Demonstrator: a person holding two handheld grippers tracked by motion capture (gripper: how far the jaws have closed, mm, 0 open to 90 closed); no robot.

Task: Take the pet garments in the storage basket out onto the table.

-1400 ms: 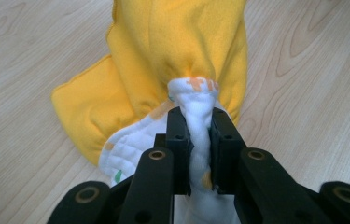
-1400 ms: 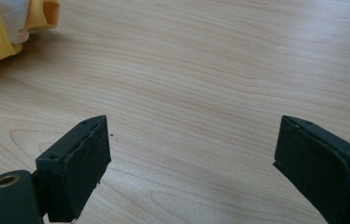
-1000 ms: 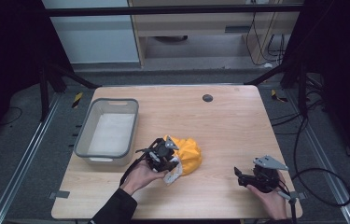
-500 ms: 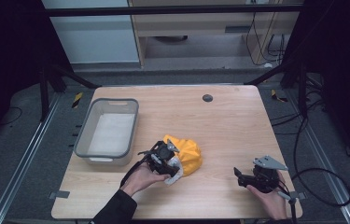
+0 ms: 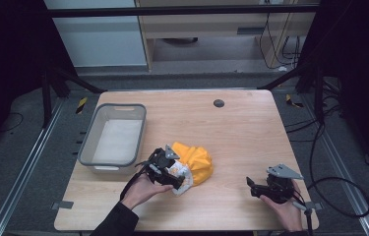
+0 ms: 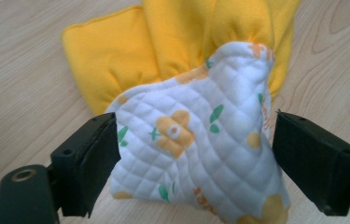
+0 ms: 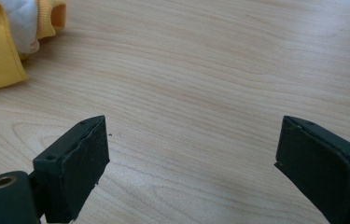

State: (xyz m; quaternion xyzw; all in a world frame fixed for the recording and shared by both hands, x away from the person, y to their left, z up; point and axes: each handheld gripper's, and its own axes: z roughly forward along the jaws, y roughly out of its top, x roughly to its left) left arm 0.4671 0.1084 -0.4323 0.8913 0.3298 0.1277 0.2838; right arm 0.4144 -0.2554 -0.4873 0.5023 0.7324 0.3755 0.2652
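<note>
Left gripper view: tongs [image 6: 193,163] wide astride quilted cloth [image 6: 196,144], just opened.

High view: fixed overhead, near edge, facing 12 o'clock and down over the whole table [image 5: 241,123]. Left gripper view: very close on the yellow cloth [image 6: 182,42]. Right gripper view: low over bare wood, sharing that cloth at 10 o'clock.
</note>
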